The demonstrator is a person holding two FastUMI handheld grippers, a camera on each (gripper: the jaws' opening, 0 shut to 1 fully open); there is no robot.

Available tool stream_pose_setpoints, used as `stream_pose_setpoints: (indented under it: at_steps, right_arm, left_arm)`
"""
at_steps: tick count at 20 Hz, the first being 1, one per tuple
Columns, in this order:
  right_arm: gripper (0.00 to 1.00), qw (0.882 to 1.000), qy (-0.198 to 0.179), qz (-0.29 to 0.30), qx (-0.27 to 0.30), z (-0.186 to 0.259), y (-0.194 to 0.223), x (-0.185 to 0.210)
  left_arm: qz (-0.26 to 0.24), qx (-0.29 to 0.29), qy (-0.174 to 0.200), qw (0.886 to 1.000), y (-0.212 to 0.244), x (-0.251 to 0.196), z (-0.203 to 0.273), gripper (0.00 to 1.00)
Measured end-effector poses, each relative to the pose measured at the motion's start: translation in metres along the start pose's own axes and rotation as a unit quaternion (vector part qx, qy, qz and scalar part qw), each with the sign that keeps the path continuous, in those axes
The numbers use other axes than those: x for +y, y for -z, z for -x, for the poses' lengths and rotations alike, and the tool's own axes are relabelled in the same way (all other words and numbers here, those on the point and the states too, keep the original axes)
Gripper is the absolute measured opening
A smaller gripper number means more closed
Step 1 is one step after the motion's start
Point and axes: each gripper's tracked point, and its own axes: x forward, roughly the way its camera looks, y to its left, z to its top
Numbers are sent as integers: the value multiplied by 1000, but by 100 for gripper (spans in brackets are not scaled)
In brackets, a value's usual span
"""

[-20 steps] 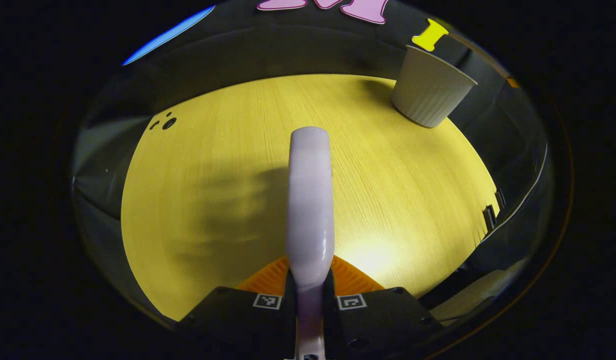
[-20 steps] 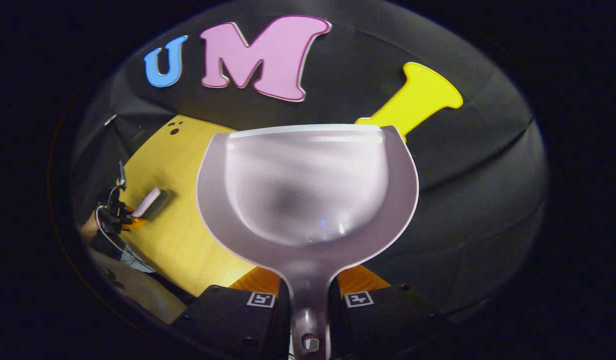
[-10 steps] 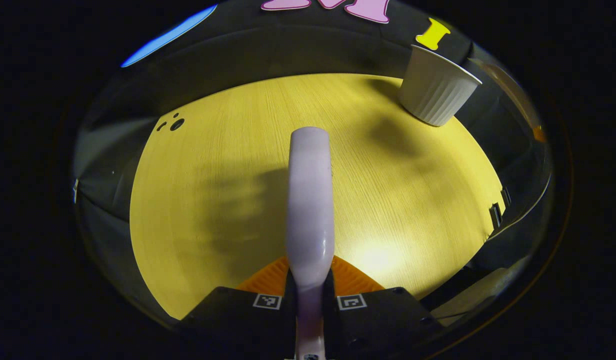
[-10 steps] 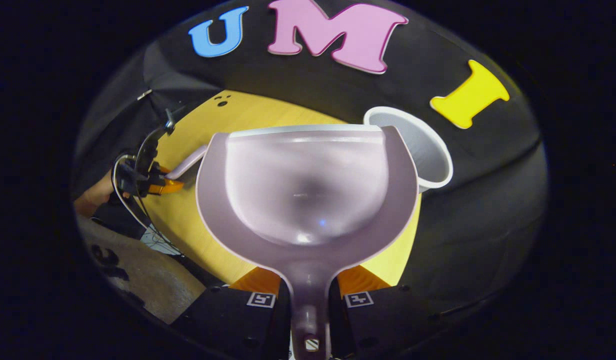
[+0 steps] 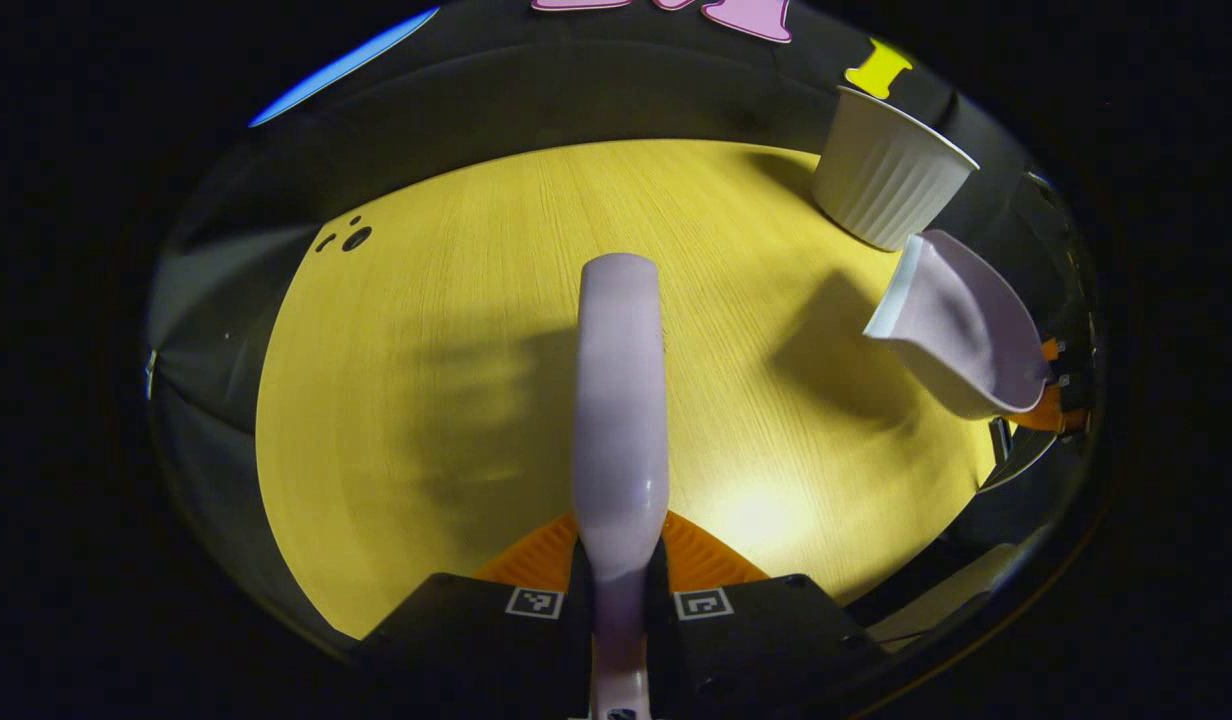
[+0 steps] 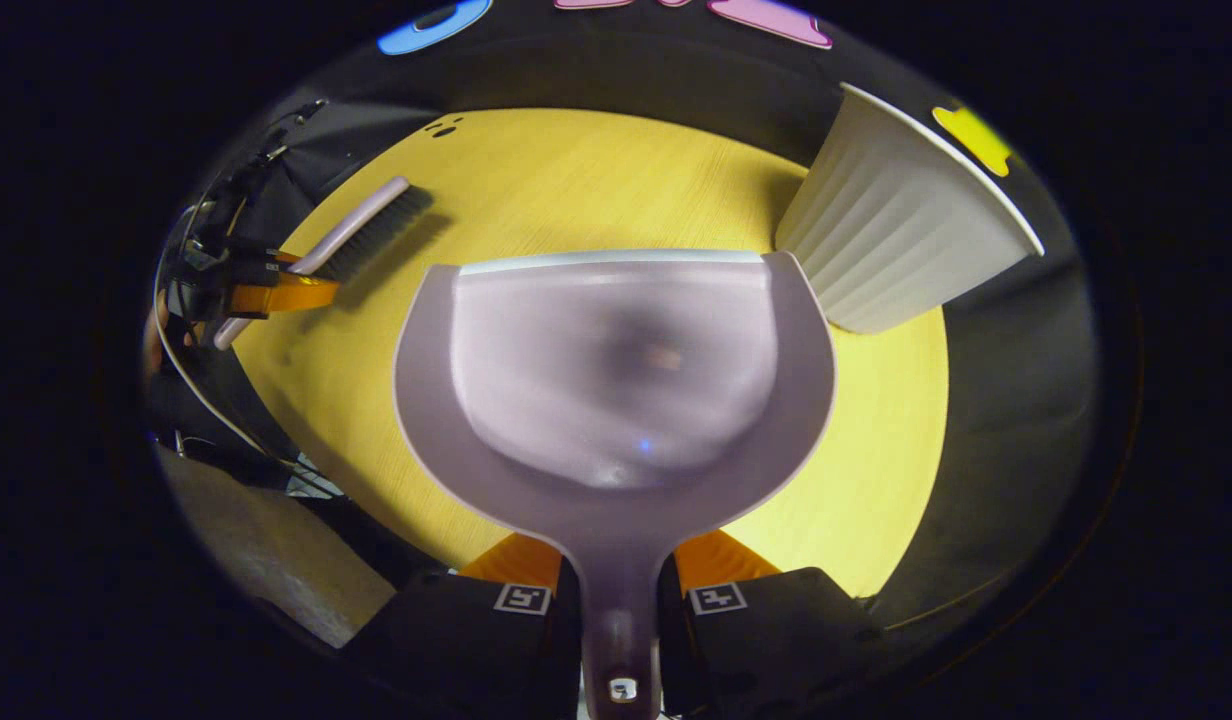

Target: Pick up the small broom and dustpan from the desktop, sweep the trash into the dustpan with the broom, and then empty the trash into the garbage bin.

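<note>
Your left gripper [image 5: 621, 585] is clamped on the handle of the small broom [image 5: 619, 400], both orange ribbed fingers pressed against it, just as it was a second ago; the smooth, glossy lilac back of the broom runs straight ahead over the desktop [image 5: 426, 330]. From your right gripper view the broom's dark bristles [image 6: 376, 230] rest on or just above the wood; which, I cannot tell. Your right gripper [image 6: 619, 590] grips the stem of the dustpan [image 6: 616, 380], a shallow lilac scoop with a matte bowl and a pale straight front lip. Half a second ago you held that pan high against the booth wall; now you have brought it down and level over the desktop, and it has come into your left gripper view at the right edge. The garbage bin [image 6: 896, 230], a white ribbed tapered tub, stands near the far right corner, just beyond the pan's right shoulder. The desktop is pale yellow wood grain.
</note>
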Motion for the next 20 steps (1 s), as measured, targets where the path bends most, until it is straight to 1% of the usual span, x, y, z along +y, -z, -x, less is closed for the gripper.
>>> stream_pose_setpoints:
  at_steps: [1, 2, 3, 4, 7, 8, 9, 10, 11, 12, 13, 14, 15, 16, 17, 18, 20]
  right_arm:
    - [35, 1000, 1, -7, 4, -10, 3, 2]
    - [35, 1000, 0, -15, 6, -19, 5, 5]
    - [32, 1000, 0, -24, 6, -28, 7, 7]
    - [35, 999, 0, -34, 7, -34, 7, 8]
    - [35, 998, -3, -64, 10, -51, 11, 11]
    - [32, 997, -6, -72, 14, -53, 12, 13]
    - [35, 997, -8, -77, 17, -56, 11, 12]
    - [35, 997, -9, -77, 21, -56, 10, 11]
    - [39, 997, -5, -76, 25, -55, 10, 9]
    - [36, 997, 0, -71, 24, -51, 9, 11]
    - [36, 997, 1, -67, 22, -45, 8, 14]
    - [37, 997, -3, -68, 21, -43, 9, 16]
    - [34, 997, -8, -72, 20, -40, 7, 17]
    - [45, 997, -11, -79, 17, -37, 6, 19]
    - [39, 996, -13, -86, 20, -36, 7, 19]
    - [42, 995, -16, -94, 20, -34, 7, 19]
    - [42, 994, -18, -103, 15, -20, 6, 19]
  left_arm:
    - [-3, 2, -5, 1000, 0, 1, -2, 26]
    - [-5, 5, -10, 1000, 2, 3, -5, 24]
    - [-9, 8, -15, 1000, 2, 3, -8, 26]
    - [-13, 11, -21, 1000, 4, 5, -11, 26]
    - [-20, 16, -35, 999, 6, 8, -16, 27]
    - [-20, 19, -37, 999, 7, 10, -19, 27]
    - [-19, 24, -38, 999, 9, 10, -22, 27]
    - [-19, 28, -40, 999, 10, 10, -23, 27]
    - [-19, 32, -41, 998, 8, 8, -23, 27]
    - [-19, 36, -41, 998, 6, 6, -22, 29]
    - [-20, 39, -40, 998, 10, 10, -24, 27]
    - [-21, 39, -41, 998, 10, 11, -23, 28]
    - [-22, 38, -43, 998, 12, 10, -21, 29]
    - [-24, 36, -45, 998, 12, 9, -21, 35]
    - [-27, 33, -49, 998, 11, 10, -20, 33]
    - [-32, 29, -52, 998, 10, 11, -17, 31]
    - [-44, 18, -57, 997, 9, 13, -7, 30]
